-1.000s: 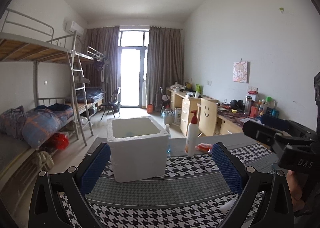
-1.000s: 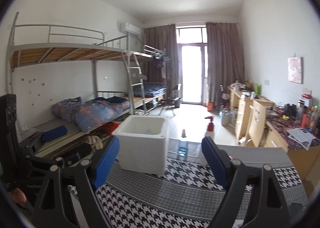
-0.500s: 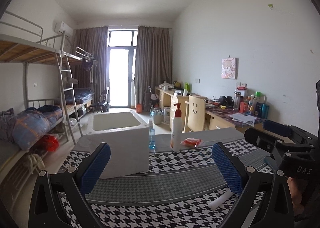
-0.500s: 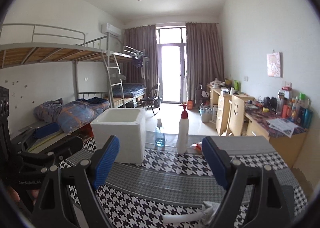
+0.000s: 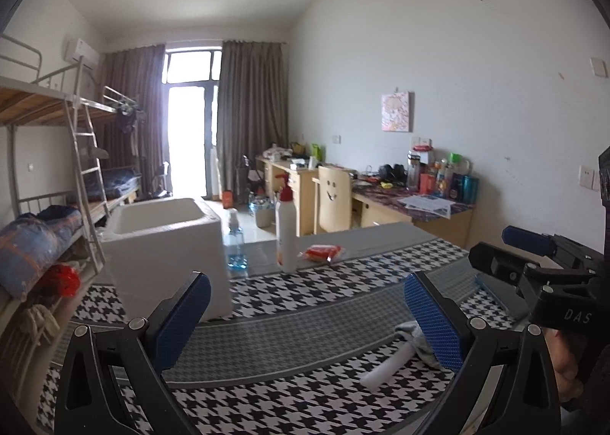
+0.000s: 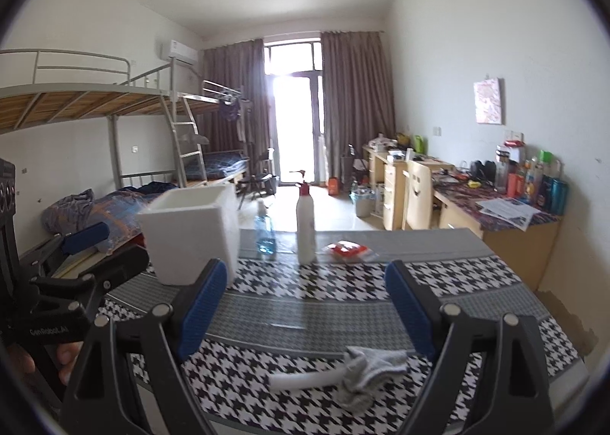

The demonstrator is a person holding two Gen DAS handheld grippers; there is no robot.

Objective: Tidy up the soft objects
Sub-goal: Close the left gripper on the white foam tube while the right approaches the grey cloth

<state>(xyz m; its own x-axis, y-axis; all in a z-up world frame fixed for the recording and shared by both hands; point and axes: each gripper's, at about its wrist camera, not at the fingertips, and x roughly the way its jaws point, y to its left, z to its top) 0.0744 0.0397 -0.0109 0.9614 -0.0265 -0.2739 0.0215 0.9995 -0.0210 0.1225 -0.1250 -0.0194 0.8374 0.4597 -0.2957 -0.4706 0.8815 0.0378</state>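
Both views have tipped downward since a second ago, bringing a grey sock (image 6: pixel 371 370) and a white roll (image 6: pixel 305 379) into sight on the houndstooth tablecloth (image 6: pixel 476 278) near its front edge. They touch, the roll's long axis running crosswise. The sock lies just below and between the right gripper (image 6: pixel 307 305) pads, so that hand seems nearer; the left gripper (image 5: pixel 305 320) stands further left. Both jaws gape, empty. The white foam box (image 6: pixel 190 233) stands far left.

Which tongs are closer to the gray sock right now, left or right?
Right. The right tongs hang open almost directly over the gray sock. The left tongs are open too, with the sock off by their right finger.
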